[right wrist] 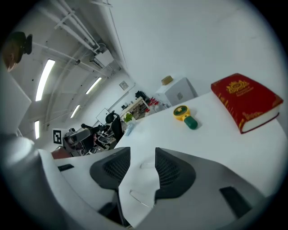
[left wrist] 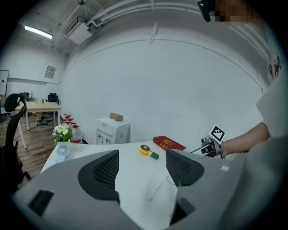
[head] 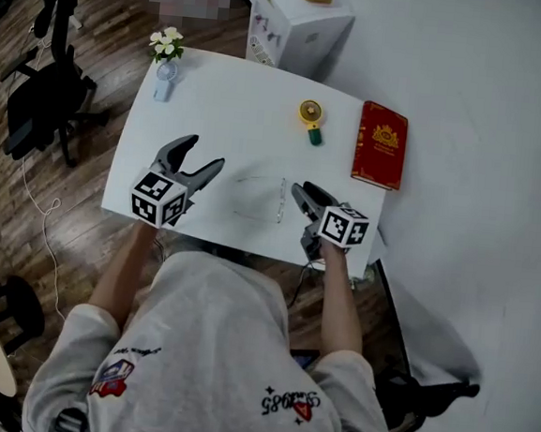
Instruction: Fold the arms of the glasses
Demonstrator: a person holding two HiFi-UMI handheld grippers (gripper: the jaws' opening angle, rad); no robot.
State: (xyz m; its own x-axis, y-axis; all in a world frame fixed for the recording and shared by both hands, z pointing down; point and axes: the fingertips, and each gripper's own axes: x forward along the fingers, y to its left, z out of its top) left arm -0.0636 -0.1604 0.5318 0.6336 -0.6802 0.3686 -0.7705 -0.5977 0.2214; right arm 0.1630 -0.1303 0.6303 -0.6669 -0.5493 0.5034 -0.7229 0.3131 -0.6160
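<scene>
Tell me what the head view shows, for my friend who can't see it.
Seen from above, a person at a white table holds a gripper in each hand beside thin glasses: the left gripper open wide, the right gripper close to the frame. Farther back are a red book, a yellow gadget and a small vase of flowers.

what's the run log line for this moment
left gripper: open, nothing held | right gripper: open, at glasses | glasses: lying on table
</scene>
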